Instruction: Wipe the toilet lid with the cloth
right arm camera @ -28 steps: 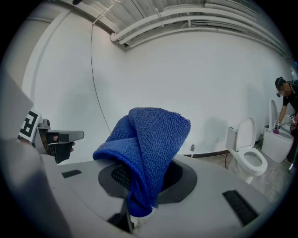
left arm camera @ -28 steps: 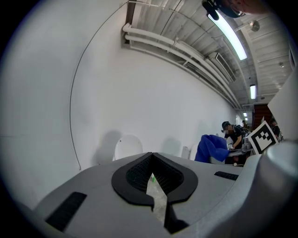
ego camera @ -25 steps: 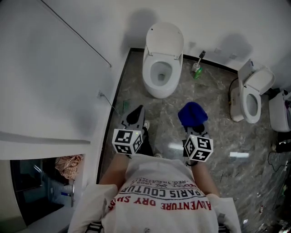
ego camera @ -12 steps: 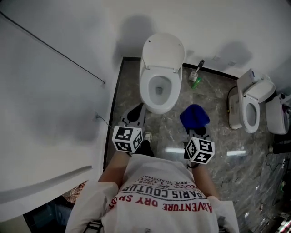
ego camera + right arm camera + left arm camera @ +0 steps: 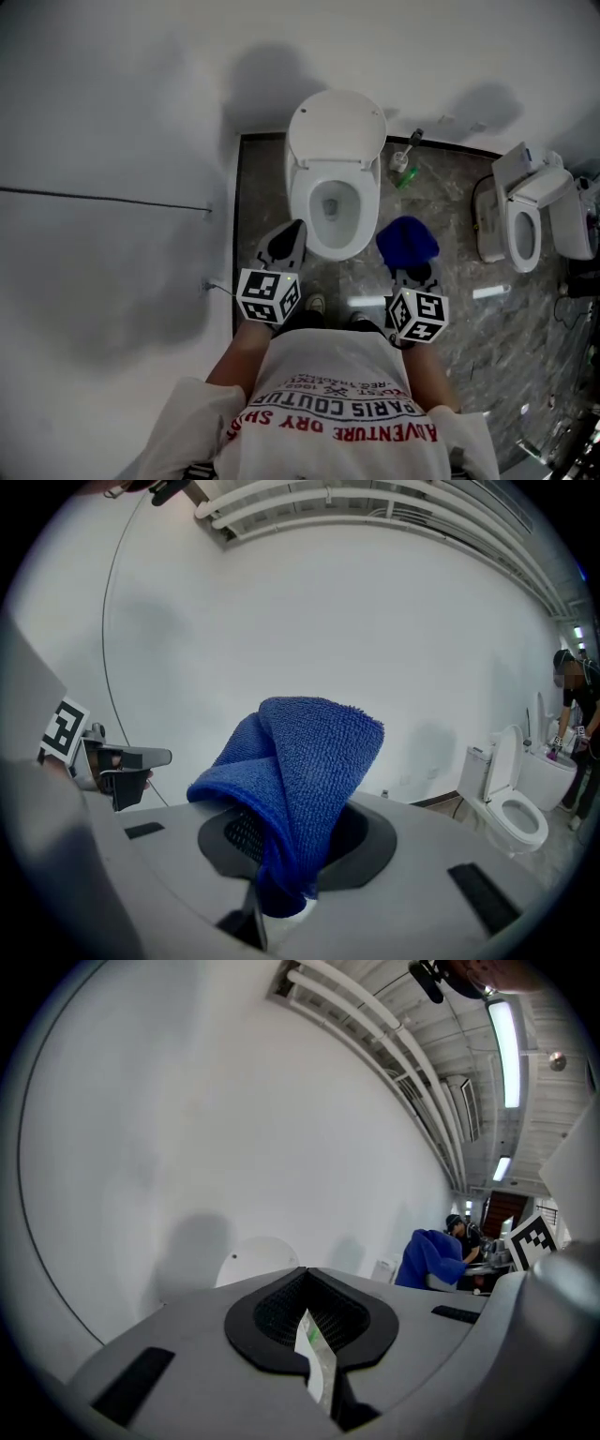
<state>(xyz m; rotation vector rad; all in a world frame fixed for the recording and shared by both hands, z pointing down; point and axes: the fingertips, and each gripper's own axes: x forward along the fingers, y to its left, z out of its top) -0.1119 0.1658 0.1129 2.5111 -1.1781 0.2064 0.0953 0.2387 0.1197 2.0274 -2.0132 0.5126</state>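
Squeezing a blue cloth (image 5: 305,780) tight between the jaws of the right gripper (image 5: 286,878), with most of the cloth sticking up above them and flopping over in soft folds. Holding the left gripper (image 5: 314,1358) with its jaws pushed almost together and gripping nothing, leaving only a thin slit. Spotting a pale and green strip in that slit, but not being able to tell what it is.

Standing right in front of a white toilet (image 5: 328,211) in a white shirt (image 5: 347,403) with red letters. Holding both grippers low in front of the body, pointing ahead. Holding the left gripper just beside the front of the bowl on the person's left side, and the right gripper with the cloth off to the bowl's right, over the grey floor (image 5: 450,220).

Looking at the toilet lid (image 5: 337,127) standing up and leaning back against the white wall (image 5: 141,94), well apart from the cloth and not touching it. Seeing the seat lying down flat around the bowl.

Seeing a small green thing with a dark stick (image 5: 404,167) sitting on the floor just beside the toilet, near the wall. Seeing a second white toilet (image 5: 530,211) farther off to the right.
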